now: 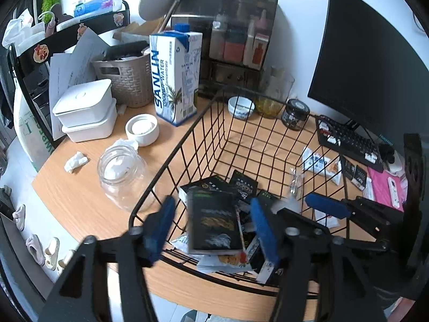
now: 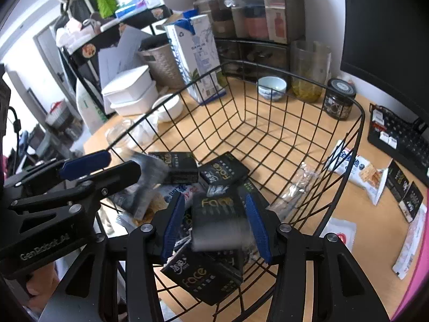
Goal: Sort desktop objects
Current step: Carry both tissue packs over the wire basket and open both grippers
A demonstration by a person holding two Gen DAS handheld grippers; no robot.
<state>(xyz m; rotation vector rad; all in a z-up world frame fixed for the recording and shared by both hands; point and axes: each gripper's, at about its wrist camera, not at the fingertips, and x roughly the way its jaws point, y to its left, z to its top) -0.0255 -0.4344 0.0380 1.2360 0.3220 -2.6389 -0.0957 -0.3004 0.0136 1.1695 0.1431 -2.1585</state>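
A black wire basket (image 1: 214,123) (image 2: 295,80) stands on the wooden desk and holds several black tissue packs (image 2: 225,173) and snack packets. My left gripper (image 1: 214,228) is open over the basket's near side; a blurred black pack (image 1: 211,222) sits between its fingers without touching them. My right gripper (image 2: 217,222) is open too, with a blurred black pack (image 2: 218,222) between its blue pads, clear of both. Each gripper shows in the other's view: the right one in the left wrist view (image 1: 348,212), the left one in the right wrist view (image 2: 80,171).
Left of the basket are a glass jar (image 1: 122,177), a white round container (image 1: 142,130), stacked white boxes (image 1: 85,110) and a water carton (image 1: 175,77). Behind it are a bowl (image 1: 240,107), a dark jar (image 1: 295,114) and a monitor (image 1: 370,61). Snack packets (image 2: 356,166) and a keyboard (image 1: 348,142) lie right.
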